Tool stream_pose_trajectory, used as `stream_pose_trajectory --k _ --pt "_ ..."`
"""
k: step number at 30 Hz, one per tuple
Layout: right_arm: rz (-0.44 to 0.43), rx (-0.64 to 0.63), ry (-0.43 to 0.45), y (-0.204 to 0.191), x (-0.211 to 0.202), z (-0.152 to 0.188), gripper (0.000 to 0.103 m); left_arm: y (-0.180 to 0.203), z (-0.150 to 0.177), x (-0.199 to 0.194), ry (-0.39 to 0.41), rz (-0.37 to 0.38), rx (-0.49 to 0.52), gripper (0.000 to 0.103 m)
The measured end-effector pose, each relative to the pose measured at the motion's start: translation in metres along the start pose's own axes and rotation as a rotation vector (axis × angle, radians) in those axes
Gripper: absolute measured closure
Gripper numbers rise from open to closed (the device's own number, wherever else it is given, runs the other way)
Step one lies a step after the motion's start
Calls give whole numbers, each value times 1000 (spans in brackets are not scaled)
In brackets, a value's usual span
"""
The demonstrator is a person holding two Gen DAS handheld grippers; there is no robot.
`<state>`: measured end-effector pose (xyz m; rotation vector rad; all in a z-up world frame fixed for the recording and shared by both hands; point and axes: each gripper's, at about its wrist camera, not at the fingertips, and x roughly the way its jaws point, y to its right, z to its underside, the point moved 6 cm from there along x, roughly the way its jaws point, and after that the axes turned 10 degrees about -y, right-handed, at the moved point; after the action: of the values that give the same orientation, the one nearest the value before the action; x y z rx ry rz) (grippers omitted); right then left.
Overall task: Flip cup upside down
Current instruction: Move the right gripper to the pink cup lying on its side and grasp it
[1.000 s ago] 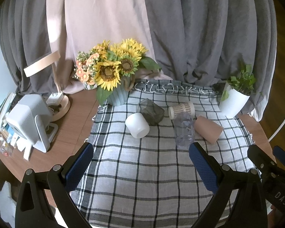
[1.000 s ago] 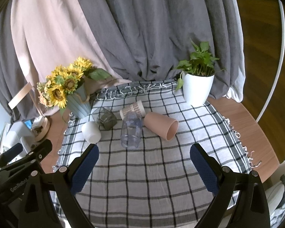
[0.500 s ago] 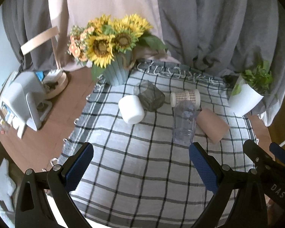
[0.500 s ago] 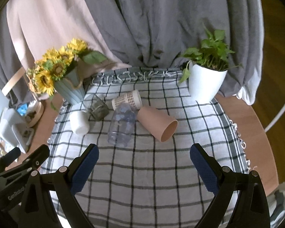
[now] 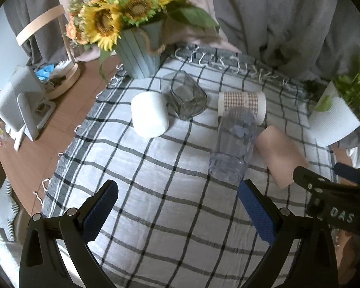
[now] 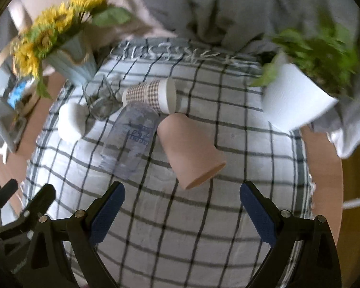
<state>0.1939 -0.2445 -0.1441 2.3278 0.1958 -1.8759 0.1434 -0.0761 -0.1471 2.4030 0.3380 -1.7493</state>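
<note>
Several cups lie on their sides on a checked cloth (image 5: 170, 192): a white cup (image 5: 150, 117), a grey glass cup (image 5: 186, 96), a checked paper cup (image 5: 242, 104), a clear plastic cup (image 5: 235, 144) and a pink cup (image 5: 279, 153). In the right wrist view the pink cup (image 6: 190, 148) lies just ahead of my open, empty right gripper (image 6: 181, 206), with the clear cup (image 6: 130, 139) and the paper cup (image 6: 151, 94) to its left. My left gripper (image 5: 177, 206) is open and empty above the cloth, short of the clear cup.
A blue vase of sunflowers (image 5: 139, 55) stands at the cloth's back left. A white pot with a green plant (image 5: 336, 120) stands at the back right. A white device (image 5: 16, 103) and a round wooden stand (image 5: 62, 79) sit on the wooden table, left. Curtains hang behind.
Both grippers have moved forward and down toward the cups, which now look larger and nearer. Both stay open. The cups have not moved.
</note>
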Motion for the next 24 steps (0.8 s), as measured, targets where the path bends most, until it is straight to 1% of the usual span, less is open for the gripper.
stream_pose_trajectory --k 3,11,14,17,19,24 --pt "20 -67 -67 2 21 -13 6 9 -5 14 -26 -19 -6 1" --pt "43 -185 -167 0 63 -49 6 19 -16 35 -66 -46 -33 1" --pt "50 -198 -198 2 78 -58 6 21 -18 44 -84 -58 -46 1" --pt "25 -206 -241 2 96 -61 7 24 -17 49 -98 -61 -47 1" --pt "28 -194 -257 4 105 -62 8 25 -18 52 -102 -73 -45 1" --pt "8 -185 -290 4 124 -61 12 27 -18 59 -124 -74 -47 1"
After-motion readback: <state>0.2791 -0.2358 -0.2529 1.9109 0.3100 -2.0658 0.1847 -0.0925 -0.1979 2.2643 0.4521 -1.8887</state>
